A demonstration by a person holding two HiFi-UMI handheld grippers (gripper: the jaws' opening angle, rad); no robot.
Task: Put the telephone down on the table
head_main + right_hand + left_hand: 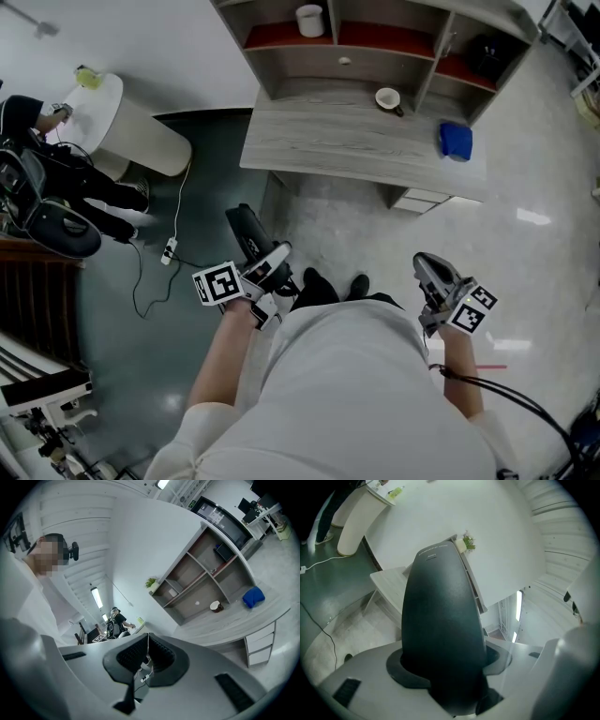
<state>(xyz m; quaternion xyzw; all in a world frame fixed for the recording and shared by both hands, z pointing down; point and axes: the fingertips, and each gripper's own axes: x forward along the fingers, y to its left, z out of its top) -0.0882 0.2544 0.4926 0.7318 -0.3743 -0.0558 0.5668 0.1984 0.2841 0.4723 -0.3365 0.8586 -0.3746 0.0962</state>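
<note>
A black telephone handset (247, 233) sticks out of my left gripper (265, 269), which is shut on it; in the left gripper view the handset (440, 630) fills the middle between the two jaws. The grey wooden table (337, 145) lies ahead of me, apart from both grippers. My right gripper (433, 274) hangs at my right side, above the floor, its jaws closed together with nothing between them (146, 656).
On the table lie a blue cloth (457, 141) and a white cup (388, 98); a white pot (309, 21) stands on the shelf above. A white round counter (131, 127), a seated person (56, 187) and a floor cable (155, 267) are at left.
</note>
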